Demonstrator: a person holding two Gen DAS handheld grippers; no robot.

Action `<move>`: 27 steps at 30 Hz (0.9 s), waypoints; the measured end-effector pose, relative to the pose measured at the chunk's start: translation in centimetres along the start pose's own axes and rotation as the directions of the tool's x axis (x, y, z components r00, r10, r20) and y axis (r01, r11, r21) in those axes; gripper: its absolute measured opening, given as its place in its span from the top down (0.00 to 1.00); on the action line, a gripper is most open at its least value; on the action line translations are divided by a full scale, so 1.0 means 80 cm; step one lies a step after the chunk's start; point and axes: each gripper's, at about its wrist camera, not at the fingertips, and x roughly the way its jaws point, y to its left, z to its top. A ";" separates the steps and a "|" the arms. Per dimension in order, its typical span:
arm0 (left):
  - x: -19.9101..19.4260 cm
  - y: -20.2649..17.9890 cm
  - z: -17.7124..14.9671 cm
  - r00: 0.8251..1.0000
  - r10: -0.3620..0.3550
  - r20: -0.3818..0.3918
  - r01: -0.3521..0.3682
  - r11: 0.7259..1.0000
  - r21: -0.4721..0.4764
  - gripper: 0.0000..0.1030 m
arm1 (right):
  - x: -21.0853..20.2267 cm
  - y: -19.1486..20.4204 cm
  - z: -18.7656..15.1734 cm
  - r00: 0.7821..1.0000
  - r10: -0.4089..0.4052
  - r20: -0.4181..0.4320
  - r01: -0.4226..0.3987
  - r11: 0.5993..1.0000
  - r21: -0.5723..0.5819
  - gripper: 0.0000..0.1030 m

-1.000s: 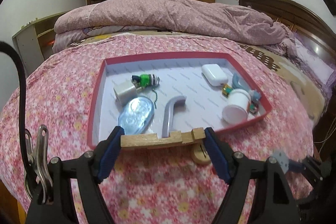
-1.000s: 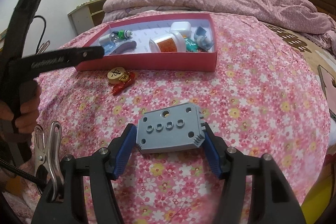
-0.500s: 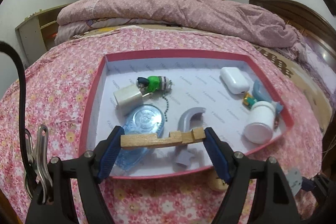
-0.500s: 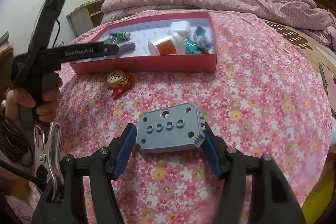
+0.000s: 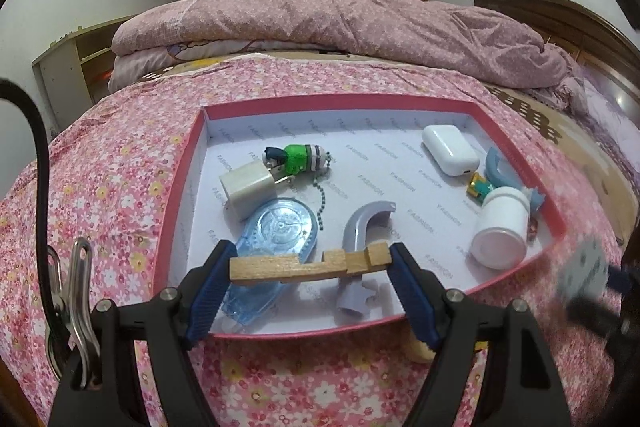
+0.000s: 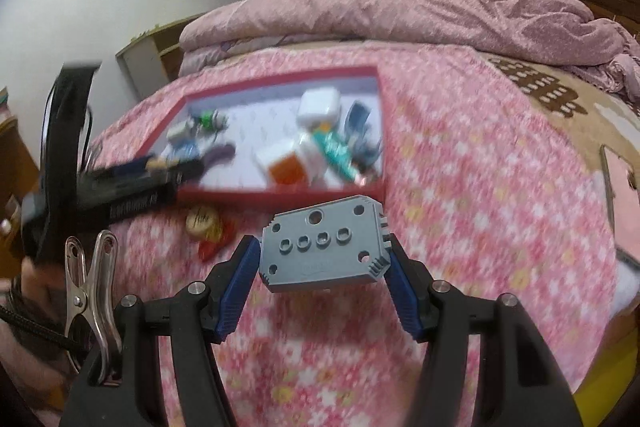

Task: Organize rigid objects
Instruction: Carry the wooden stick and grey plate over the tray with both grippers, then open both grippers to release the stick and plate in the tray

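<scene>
My left gripper [image 5: 310, 267] is shut on a notched wooden piece [image 5: 296, 265] and holds it above the near part of the red tray [image 5: 192, 163]. The tray holds a white charger [image 5: 248, 191], a green keychain figure [image 5: 298, 157], a blue tape dispenser [image 5: 276, 239], a grey curved part [image 5: 362, 227], a white earbud case [image 5: 450, 149] and a white bottle [image 5: 500, 233]. My right gripper [image 6: 324, 259] is shut on a grey block with holes [image 6: 324, 245], lifted above the bedspread near the tray [image 6: 280, 193]. It shows blurred in the left wrist view [image 5: 584, 273].
A wooden disc with a red charm [image 6: 208, 227] lies on the flowered bedspread just in front of the tray. A rolled pink quilt [image 5: 320, 23] lies across the bed behind it. A wooden headboard [image 5: 560, 23] stands on the right, wardrobes at the back.
My left gripper has carried the wooden piece forward over the tray. My right gripper has lifted the grey block off the bedspread and moved it towards the tray.
</scene>
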 end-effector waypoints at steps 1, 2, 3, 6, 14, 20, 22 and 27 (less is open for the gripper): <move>0.001 0.001 0.001 1.000 0.006 -0.006 -0.006 1.000 -0.001 0.22 | 0.001 -0.001 0.008 1.000 0.002 0.004 -0.002 1.000 0.006 0.39; 0.002 0.003 0.002 1.000 0.010 -0.016 -0.010 1.000 -0.007 0.22 | 0.002 -0.002 0.017 1.000 0.010 0.010 -0.010 1.000 0.014 0.39; 0.005 0.006 0.003 1.000 0.009 -0.025 -0.010 1.000 -0.020 0.22 | 0.003 -0.002 0.023 1.000 0.018 0.017 -0.019 1.000 0.021 0.39; 0.009 0.016 0.004 0.999 -0.002 -0.045 -0.001 0.998 -0.057 0.22 | 0.010 -0.001 0.048 0.998 0.045 0.050 -0.047 0.998 0.041 0.39; 0.012 0.017 0.005 0.999 0.007 -0.050 -0.009 0.999 -0.044 0.22 | 0.051 0.007 0.084 0.997 0.064 0.046 -0.066 0.997 0.048 0.39; 0.015 0.019 0.004 0.999 -0.008 -0.044 0.006 0.999 -0.038 0.22 | 0.075 0.010 0.093 0.998 0.059 0.027 -0.060 0.997 0.048 0.39; 0.016 0.017 0.005 0.999 -0.010 -0.043 0.009 0.999 -0.036 0.22 | 0.083 0.010 0.095 0.998 0.055 0.019 -0.056 0.997 0.052 0.39; 0.016 0.013 0.006 0.999 -0.020 -0.042 0.019 0.999 -0.028 0.22 | 0.095 0.010 0.097 0.999 0.042 -0.005 -0.042 0.997 0.063 0.39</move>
